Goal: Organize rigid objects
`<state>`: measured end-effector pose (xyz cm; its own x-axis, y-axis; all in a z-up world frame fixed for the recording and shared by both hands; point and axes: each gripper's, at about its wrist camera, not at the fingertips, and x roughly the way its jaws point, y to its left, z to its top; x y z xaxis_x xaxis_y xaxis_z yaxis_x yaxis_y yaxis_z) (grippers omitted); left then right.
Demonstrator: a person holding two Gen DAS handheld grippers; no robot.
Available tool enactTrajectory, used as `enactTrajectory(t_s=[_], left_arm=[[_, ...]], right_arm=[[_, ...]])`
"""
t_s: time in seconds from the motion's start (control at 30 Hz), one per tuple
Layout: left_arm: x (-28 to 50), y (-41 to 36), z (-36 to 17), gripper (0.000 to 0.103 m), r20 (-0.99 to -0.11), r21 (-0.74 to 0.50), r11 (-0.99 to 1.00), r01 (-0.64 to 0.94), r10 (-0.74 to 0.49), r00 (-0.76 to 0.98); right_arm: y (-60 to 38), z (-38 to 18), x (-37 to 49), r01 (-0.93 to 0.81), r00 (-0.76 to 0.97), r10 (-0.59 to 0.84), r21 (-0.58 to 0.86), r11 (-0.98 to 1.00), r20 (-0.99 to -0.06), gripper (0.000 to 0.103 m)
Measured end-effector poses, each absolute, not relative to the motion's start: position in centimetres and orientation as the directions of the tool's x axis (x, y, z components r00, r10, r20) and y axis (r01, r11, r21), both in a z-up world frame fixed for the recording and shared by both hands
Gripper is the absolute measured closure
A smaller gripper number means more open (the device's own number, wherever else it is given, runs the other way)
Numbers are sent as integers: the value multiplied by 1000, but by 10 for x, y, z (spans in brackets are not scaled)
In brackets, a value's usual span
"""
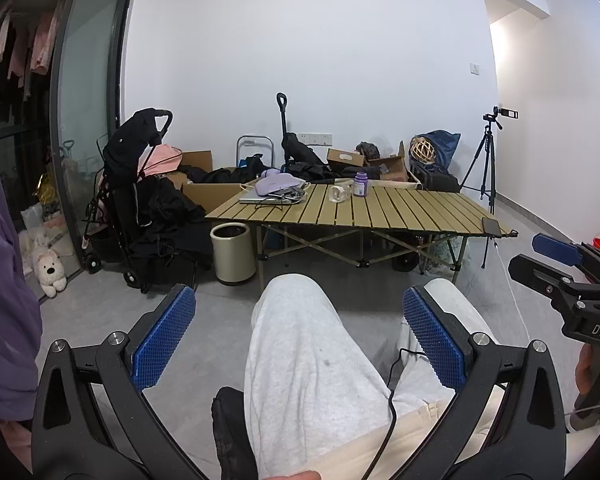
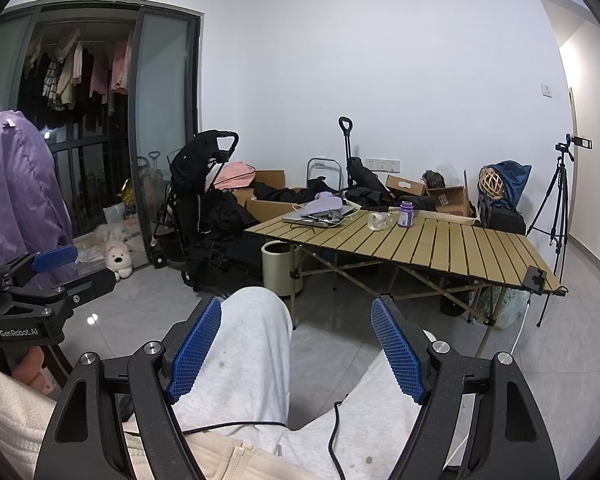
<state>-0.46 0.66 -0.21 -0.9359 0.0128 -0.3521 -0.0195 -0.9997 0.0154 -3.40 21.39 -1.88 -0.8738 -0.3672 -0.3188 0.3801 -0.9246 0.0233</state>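
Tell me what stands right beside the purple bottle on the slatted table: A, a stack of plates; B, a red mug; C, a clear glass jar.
C: a clear glass jar sits just left of the purple bottle on the slatted table.

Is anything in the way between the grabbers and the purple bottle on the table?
Yes. Both the left gripper and right gripper hang open over the person's knee, well short of the table. Floor and bare slats separate them from the purple bottle.

Around the tan slatted table, a purple bottle with a white label stands on top, a cream bin beneath, and blue waffle-textured pads line black grippers nearby.
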Motion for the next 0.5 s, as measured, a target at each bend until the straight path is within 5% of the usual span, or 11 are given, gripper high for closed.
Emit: enactTrajectory(t_s=[0.5], left_arm=[[-8, 10, -2, 0, -372, 34, -999, -4, -9, -928]], right_arm=[[215, -24, -36, 376, -874, -363, 25, -926, -323, 21]])
